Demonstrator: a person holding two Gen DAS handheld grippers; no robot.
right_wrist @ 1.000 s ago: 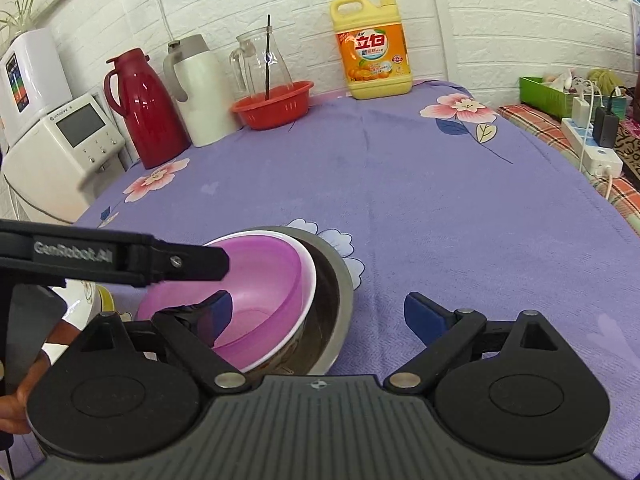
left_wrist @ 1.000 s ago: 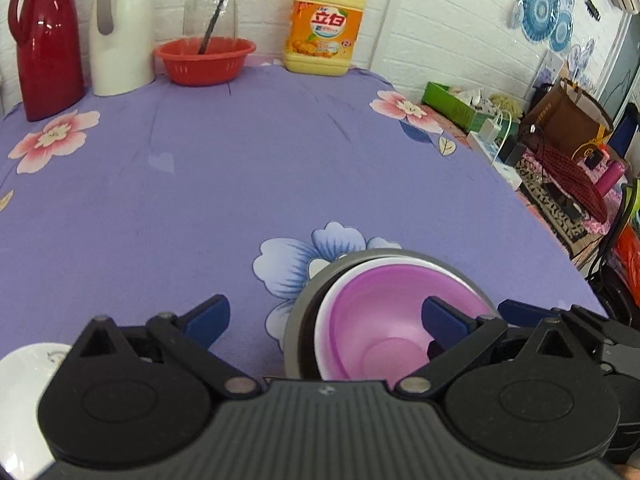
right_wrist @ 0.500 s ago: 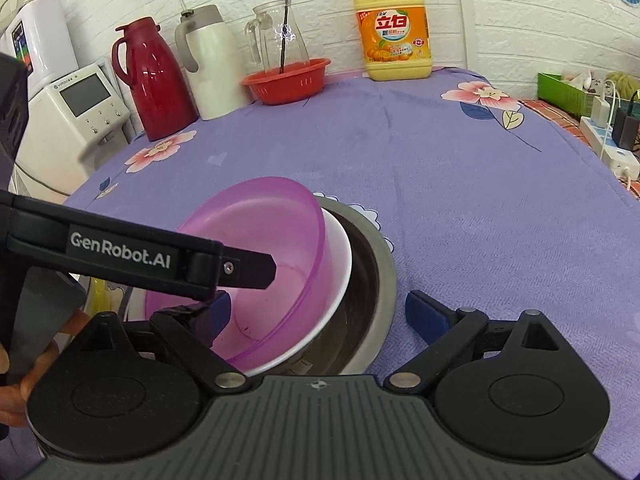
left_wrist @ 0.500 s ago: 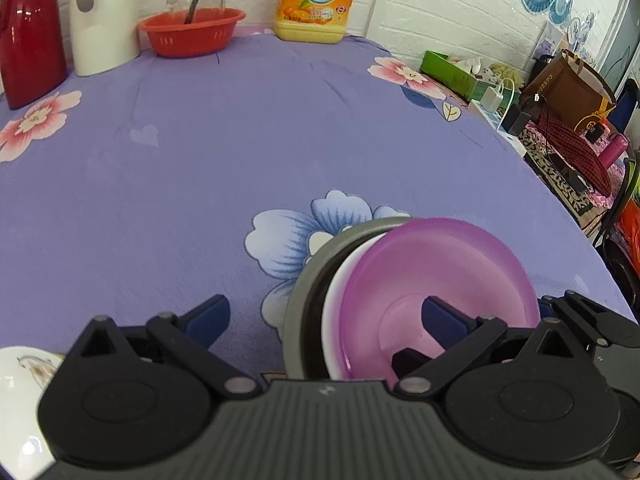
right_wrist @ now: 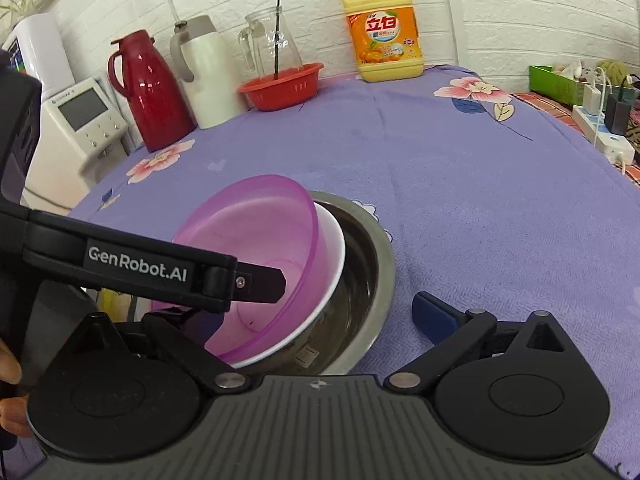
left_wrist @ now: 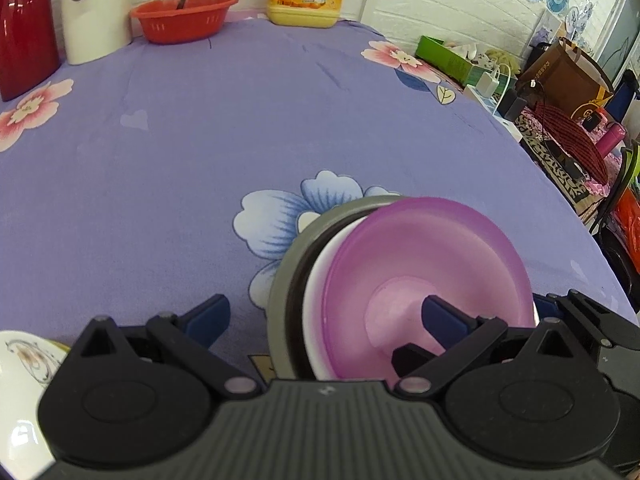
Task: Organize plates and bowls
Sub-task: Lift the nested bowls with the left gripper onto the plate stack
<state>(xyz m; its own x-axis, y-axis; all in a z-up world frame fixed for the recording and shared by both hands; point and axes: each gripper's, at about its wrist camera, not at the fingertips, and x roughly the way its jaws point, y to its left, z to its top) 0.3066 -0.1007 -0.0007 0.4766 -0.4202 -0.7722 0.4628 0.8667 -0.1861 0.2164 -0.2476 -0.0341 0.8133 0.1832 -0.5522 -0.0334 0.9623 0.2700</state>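
Tilted further than before, the purple bowl (right_wrist: 256, 264) leaned in the white bowl (right_wrist: 334, 256); both tools gaped wide, the left tool (left_wrist: 324, 312) best nudging it level.

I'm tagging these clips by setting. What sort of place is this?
Most likely a home kitchen or dining corner: a table under a purple floral tablecloth, a dish soap bottle and two thermos jugs by a white brick wall.
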